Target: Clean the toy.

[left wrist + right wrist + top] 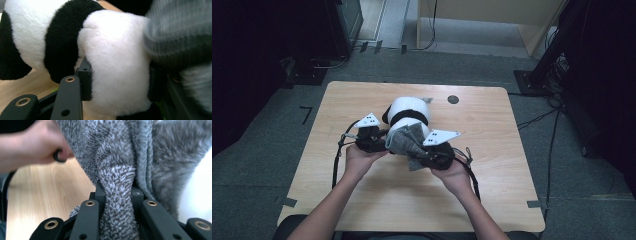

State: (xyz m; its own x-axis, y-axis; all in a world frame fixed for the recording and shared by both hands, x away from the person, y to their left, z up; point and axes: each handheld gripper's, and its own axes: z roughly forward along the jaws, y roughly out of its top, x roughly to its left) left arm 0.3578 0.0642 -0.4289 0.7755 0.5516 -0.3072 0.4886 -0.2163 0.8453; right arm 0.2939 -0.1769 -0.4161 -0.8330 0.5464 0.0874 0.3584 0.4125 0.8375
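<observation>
- The plush panda (408,114) lay on the wooden table (362,190), near the middle and a little toward the far edge, its black band facing up in the high view.
- A grey knitted cloth (408,141) was draped over the panda's near end, touching it and hanging down toward the person.
- The left gripper (120,82) clasped a white, rounded part of the panda; in the left gripper view the fur bulged between its two black jaws, which pressed on it from both sides.
- The right gripper (117,195) pinched a bunched fold of the grey cloth; its jaws stood narrow, with the looped fabric squeezed between them.
- The left hand (359,159) and the right hand (456,175) held the grippers just beside each other at the panda's near side.
- A dark round mark (453,99) sat on the table beyond the panda, apart from it.
</observation>
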